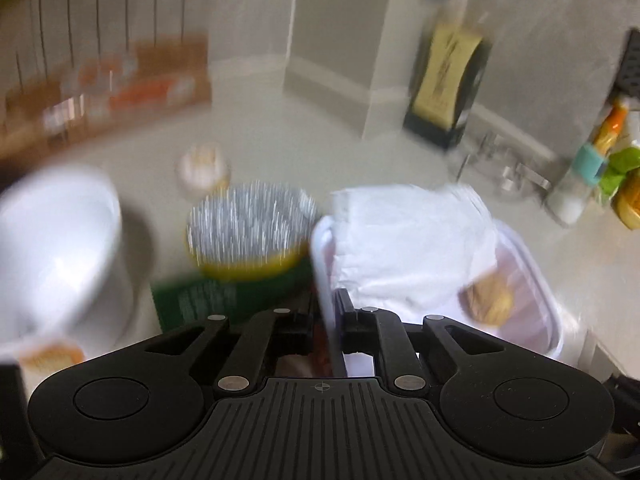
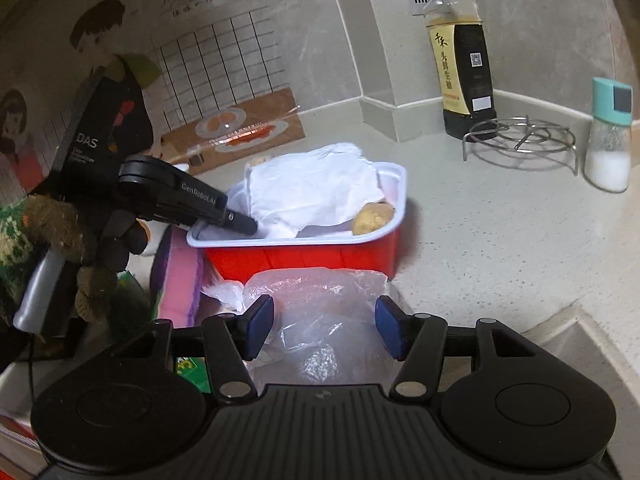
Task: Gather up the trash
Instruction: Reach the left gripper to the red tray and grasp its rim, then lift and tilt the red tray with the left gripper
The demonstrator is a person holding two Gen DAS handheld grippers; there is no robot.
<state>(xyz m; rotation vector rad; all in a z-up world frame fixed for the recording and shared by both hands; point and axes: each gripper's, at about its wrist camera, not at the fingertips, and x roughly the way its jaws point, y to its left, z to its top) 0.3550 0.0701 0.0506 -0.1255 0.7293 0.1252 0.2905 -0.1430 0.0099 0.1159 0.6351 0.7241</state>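
Observation:
A red food tray with a white rim (image 2: 304, 254) sits on the counter, holding a crumpled white napkin (image 2: 316, 188) and a brown food scrap (image 2: 372, 218). My left gripper (image 2: 240, 222) is shut on the tray's near-left rim; in the blurred left wrist view the rim (image 1: 322, 264) runs between the closed jaws of my left gripper (image 1: 326, 320), with the napkin (image 1: 408, 240) and scrap (image 1: 490, 300) beyond. My right gripper (image 2: 324, 328) is open and empty, just above a clear plastic bag (image 2: 320, 312) in front of the tray.
A soy sauce bottle (image 2: 464, 60), a wire trivet (image 2: 520, 138) and a salt shaker (image 2: 608, 140) stand at the back right. A foil-lidded yellow cup (image 1: 250, 228), a white bowl (image 1: 52, 248), a green box (image 1: 208, 300) and a pink sponge (image 2: 178, 276) crowd the left.

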